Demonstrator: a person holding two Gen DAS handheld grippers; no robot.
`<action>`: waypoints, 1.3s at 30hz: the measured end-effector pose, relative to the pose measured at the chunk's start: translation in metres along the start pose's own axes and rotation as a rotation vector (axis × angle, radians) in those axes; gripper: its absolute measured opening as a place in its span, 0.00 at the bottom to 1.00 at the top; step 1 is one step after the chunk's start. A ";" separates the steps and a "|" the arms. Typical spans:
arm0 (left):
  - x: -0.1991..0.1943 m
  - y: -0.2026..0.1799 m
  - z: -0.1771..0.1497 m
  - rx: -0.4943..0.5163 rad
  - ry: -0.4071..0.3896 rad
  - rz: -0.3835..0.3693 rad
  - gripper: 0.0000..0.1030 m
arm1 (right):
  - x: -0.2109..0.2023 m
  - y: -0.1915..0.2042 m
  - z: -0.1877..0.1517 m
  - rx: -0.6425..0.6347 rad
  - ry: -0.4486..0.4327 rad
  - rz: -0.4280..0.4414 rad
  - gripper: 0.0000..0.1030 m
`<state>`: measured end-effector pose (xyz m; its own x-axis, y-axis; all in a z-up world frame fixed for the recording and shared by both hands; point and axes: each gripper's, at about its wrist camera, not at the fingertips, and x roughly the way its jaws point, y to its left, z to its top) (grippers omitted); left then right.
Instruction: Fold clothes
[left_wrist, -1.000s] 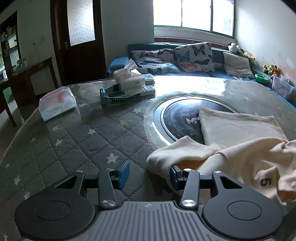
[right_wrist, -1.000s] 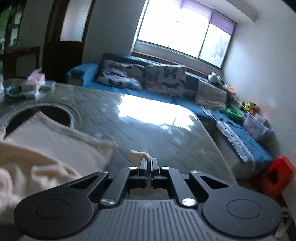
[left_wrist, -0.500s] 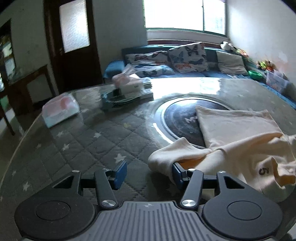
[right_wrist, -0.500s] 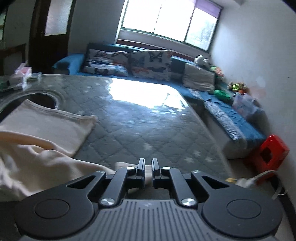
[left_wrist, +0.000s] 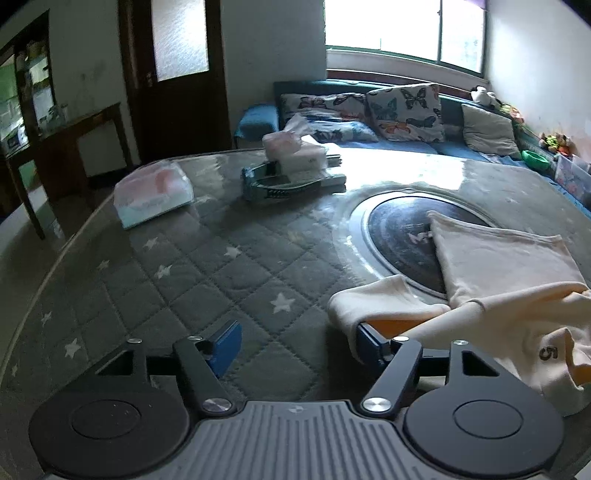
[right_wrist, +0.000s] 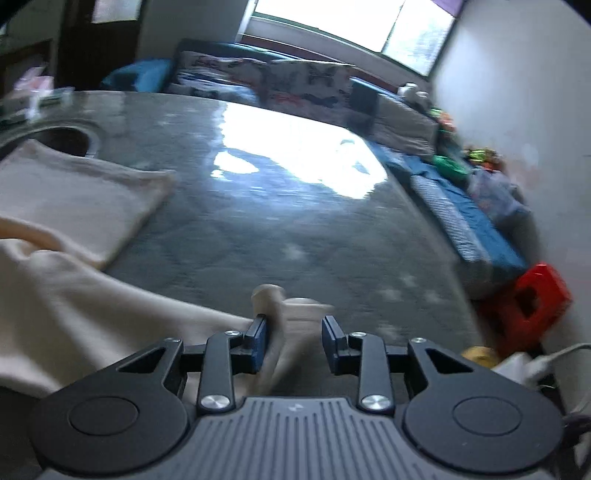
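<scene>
Both hand-held grippers spread wide: left hand-held gripper (left_wrist: 295, 345) beside the shirt (left_wrist: 498, 314), right hand-held gripper (right_wrist: 293, 341) straddling a sleeve (right_wrist: 284, 314). Loose cloth could slump, spoiling the fold.

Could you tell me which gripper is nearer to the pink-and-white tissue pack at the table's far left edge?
Left. The left gripper faces the tissue pack across bare quilted cloth; the right gripper sits over cream fabric further away.

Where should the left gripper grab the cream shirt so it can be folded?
Probably the sleeve end lying bunched on the table just ahead of the open left gripper. It lies free of the rest of the shirt, beside the gripper's right finger. Come in low from the near side, shifted right, so both fingers straddle the cuff.
</scene>
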<state>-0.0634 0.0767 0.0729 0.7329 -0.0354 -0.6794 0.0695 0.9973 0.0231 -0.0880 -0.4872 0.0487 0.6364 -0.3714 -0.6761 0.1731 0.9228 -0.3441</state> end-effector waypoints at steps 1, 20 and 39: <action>0.000 0.002 -0.001 -0.004 0.004 0.005 0.70 | 0.000 -0.003 0.001 -0.002 0.001 -0.037 0.29; -0.029 -0.030 -0.004 0.153 -0.140 0.028 0.70 | -0.023 0.031 -0.008 -0.006 -0.028 0.201 0.34; 0.046 -0.087 -0.015 0.385 -0.042 -0.059 0.08 | -0.015 0.031 -0.014 0.058 -0.011 0.209 0.52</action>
<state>-0.0457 -0.0111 0.0287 0.7467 -0.1030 -0.6572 0.3556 0.8967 0.2635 -0.1029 -0.4546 0.0393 0.6713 -0.1704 -0.7213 0.0790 0.9841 -0.1590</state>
